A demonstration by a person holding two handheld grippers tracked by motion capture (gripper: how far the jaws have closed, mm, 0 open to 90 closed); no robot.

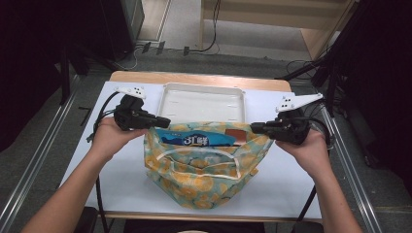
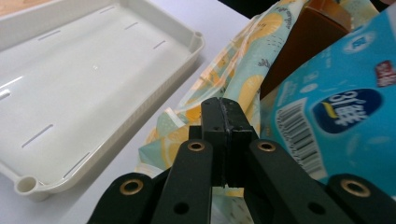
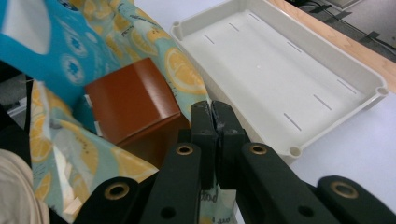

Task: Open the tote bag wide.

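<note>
High view: lemon-print fabric bag [image 1: 204, 165] is held open, rim clamped by left gripper [image 1: 163, 121] and right gripper [image 1: 257, 128]; blue snack packet [image 1: 199, 139] and brown box [image 1: 236, 133] are seen inside, white tray [image 1: 202, 103] behind.

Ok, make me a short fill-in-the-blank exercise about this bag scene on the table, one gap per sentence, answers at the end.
1. The left tongs and the right tongs each pinch the rim of the lemon-print ____.
2. Inside the bag, beside the blue packet, sits a ____ box.
3. Behind the bag lies an empty white ____.
4. Both pairs of tongs are ____ on the fabric.

Missing words: bag; brown; tray; shut
</note>
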